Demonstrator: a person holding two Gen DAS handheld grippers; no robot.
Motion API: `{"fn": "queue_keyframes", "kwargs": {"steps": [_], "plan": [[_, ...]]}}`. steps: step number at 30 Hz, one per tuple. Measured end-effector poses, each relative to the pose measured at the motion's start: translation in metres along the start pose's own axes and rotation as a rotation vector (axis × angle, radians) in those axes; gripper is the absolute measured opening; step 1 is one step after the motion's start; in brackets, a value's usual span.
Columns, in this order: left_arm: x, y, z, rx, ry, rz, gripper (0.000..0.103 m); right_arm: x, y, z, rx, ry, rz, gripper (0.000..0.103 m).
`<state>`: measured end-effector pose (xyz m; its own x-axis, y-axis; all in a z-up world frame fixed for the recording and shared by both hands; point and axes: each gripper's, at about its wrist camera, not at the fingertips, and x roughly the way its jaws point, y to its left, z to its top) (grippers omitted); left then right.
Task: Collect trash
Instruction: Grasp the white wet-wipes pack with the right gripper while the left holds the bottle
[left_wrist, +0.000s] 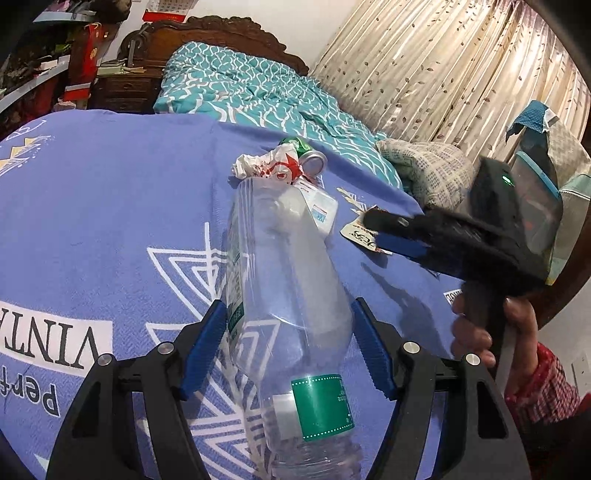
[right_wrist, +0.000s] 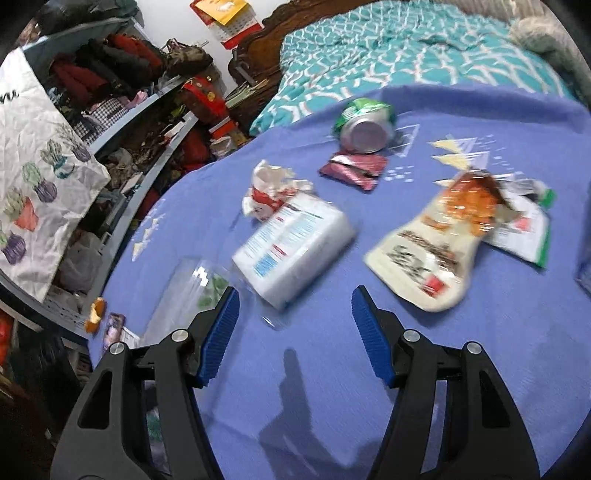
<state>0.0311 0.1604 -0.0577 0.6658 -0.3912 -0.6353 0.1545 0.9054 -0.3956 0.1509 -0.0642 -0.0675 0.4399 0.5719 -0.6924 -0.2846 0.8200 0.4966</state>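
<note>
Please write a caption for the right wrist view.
Open right gripper above scattered trash on the blue printed cloth.

Ahead of the tongs and under everything spreads a blue printed cloth (right_wrist: 480, 332) with white triangles and lettering. Beyond it, farther from the tongs, lies a teal patterned quilt (left_wrist: 236, 81) on a bed with a carved dark wooden headboard (left_wrist: 221, 29), and to the far right of the left tongs hangs a beige leaf-print curtain (left_wrist: 443, 66). Off to the left of the right tongs stand grey shelves (right_wrist: 147, 107) crammed with clothes and bags, with a white crumpled bag printed with cacti (right_wrist: 40, 166) nearest, and a red wall calendar (right_wrist: 229, 18) hangs above.
</note>
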Motion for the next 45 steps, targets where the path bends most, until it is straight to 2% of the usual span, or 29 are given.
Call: {"fn": "queue_keyframes", "kwargs": {"steps": [6,9,11,13,14,16,18,20,21,25,28,30,31,32,35,38,41,42,43,45], "plan": [[-0.012,0.005,-0.001,-0.036,-0.063,0.024,0.065,0.048,0.019,0.026,0.02,0.013,-0.134,0.067],[-0.018,0.012,-0.002,-0.073,-0.087,0.027,0.064,0.062,0.032,0.029,-0.007,0.026,-0.147,0.075],[-0.019,0.013,-0.001,-0.08,-0.093,0.026,0.064,0.071,0.044,0.027,-0.071,0.036,-0.168,0.083],[-0.018,0.012,-0.002,-0.077,-0.085,0.036,0.064,0.073,0.046,0.025,-0.083,0.022,-0.185,0.083],[-0.017,0.01,-0.001,-0.073,-0.08,0.039,0.064,0.076,0.042,0.026,-0.074,0.044,-0.2,0.08],[-0.015,0.009,-0.001,-0.067,-0.066,0.033,0.064,0.075,0.029,0.024,-0.027,0.068,-0.139,0.074],[-0.013,0.009,-0.001,-0.068,-0.053,0.031,0.064,0.068,0.022,0.024,-0.003,0.063,-0.111,0.06],[-0.012,0.01,-0.001,-0.073,-0.048,0.028,0.064,0.053,0.022,0.023,-0.019,0.041,-0.119,0.034],[-0.012,0.01,-0.001,-0.074,-0.046,0.027,0.064,0.048,0.022,0.021,-0.028,0.037,-0.126,0.029],[-0.009,0.009,0.001,-0.069,-0.038,0.034,0.064,0.036,0.016,0.007,-0.051,0.081,-0.13,0.026],[-0.009,0.009,0.002,-0.066,-0.045,0.041,0.064,0.034,0.018,0.003,-0.062,0.074,-0.137,0.027],[-0.011,0.01,0.002,-0.072,-0.063,0.048,0.064,0.034,0.02,0.004,-0.05,0.058,-0.135,0.04],[-0.015,0.011,0.001,-0.079,-0.079,0.055,0.063,0.033,0.023,0.005,-0.044,0.038,-0.135,0.064],[-0.018,0.012,0.0,-0.088,-0.094,0.067,0.062,0.033,0.024,0.007,-0.045,0.019,-0.136,0.078],[-0.024,0.017,0.0,-0.119,-0.125,0.075,0.059,0.041,0.045,0.011,-0.097,0.009,-0.139,0.079],[-0.026,0.02,0.0,-0.14,-0.133,0.076,0.06,0.059,0.062,0.012,-0.161,0.027,-0.186,0.082],[-0.026,0.021,0.0,-0.144,-0.13,0.073,0.06,0.082,0.061,0.014,-0.161,0.067,-0.233,0.083],[-0.026,0.021,0.001,-0.142,-0.126,0.073,0.059,0.088,0.059,0.014,-0.153,0.075,-0.238,0.085],[-0.025,0.02,0.001,-0.14,-0.123,0.078,0.06,0.093,0.054,0.016,-0.132,0.072,-0.216,0.09],[-0.024,0.02,0.001,-0.138,-0.114,0.075,0.062,0.093,0.052,0.017,-0.135,0.064,-0.22,0.091]]}}
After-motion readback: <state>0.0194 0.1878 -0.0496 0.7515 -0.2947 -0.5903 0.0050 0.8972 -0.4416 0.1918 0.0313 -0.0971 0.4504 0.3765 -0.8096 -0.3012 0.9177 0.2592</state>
